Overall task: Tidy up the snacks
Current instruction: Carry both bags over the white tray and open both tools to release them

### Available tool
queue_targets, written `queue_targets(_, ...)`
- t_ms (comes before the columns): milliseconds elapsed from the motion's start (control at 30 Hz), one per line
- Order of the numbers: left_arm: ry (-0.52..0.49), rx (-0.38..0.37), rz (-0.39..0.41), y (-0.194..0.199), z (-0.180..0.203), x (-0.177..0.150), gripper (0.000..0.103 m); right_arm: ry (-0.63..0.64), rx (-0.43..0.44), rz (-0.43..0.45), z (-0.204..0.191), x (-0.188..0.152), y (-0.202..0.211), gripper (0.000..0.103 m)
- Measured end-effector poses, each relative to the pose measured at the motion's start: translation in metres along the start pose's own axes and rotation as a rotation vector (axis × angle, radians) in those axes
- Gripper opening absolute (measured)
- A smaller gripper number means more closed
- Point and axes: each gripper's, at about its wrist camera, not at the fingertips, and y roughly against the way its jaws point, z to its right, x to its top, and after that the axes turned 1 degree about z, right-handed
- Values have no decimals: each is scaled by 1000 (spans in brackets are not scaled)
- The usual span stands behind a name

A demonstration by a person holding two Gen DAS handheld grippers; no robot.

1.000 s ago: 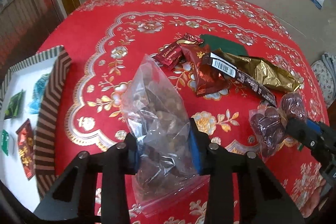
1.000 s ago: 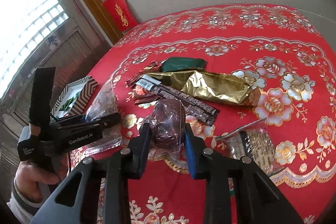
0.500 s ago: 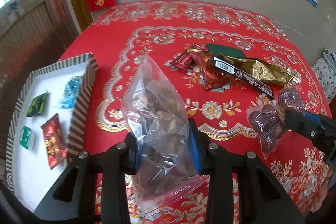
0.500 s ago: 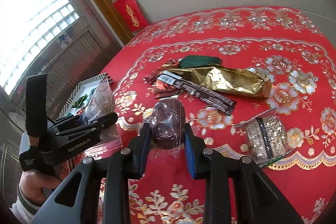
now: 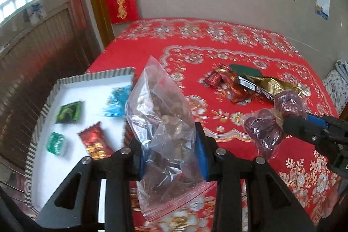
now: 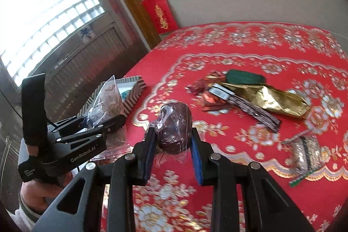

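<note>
Desk: red cloth with gold and white flowers [image 5: 228,51] spreads under and ahead of both tongs.
Left tongs [image 5: 171,151]: pinching a clear zip bag of brown snacks [image 5: 165,123]; both blue pads press its sides, and the bag's top stands up past the tips while its red-striped seal end hangs below them.
Right tongs [image 6: 171,142]: pinching a dark reddish-brown wrapped bundle [image 6: 174,125] between blue pads; from the left wrist camera the bundle is a clear bag tied in the middle, with dark round pieces bulging on either side of the tie.
Hand [image 6: 41,195]: a person's hand grips the left tongs' handle, at the lower left in the right wrist view.
Striped box [image 5: 43,105]: to the left of the left tongs, white inside, striped rim; it holds a dark green packet [image 5: 69,111], a small green packet [image 5: 56,143], a red packet [image 5: 94,142] and a blurred blue packet [image 5: 116,104].
Pile on the desk: ahead of both tongs, well apart from them, lie a gold foil bag [image 6: 269,99], a dark barcode-ended bar [image 6: 245,107], a dark green packet [image 6: 244,77] and small red wrappers [image 5: 226,85].
Clear packet with pale contents [image 6: 304,151]: on the desk to the right of the right tongs.
</note>
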Motion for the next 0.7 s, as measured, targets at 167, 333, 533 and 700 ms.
queue_targets(167, 39, 19, 23, 13, -33, 5, 39, 32, 31, -4, -25, 7, -14, 30)
queue_targets(333, 96, 80, 38, 19, -77, 8, 39, 61, 65, -16, -50, 14, -31, 30)
queue_targets(533, 163, 143, 13, 11, -120, -3, 39, 97, 106, -35, -77, 19, -50, 30)
queue_targets(700, 192, 155, -19, 0, -135, -14, 39, 116, 126, -55, -92, 21, -64, 30)
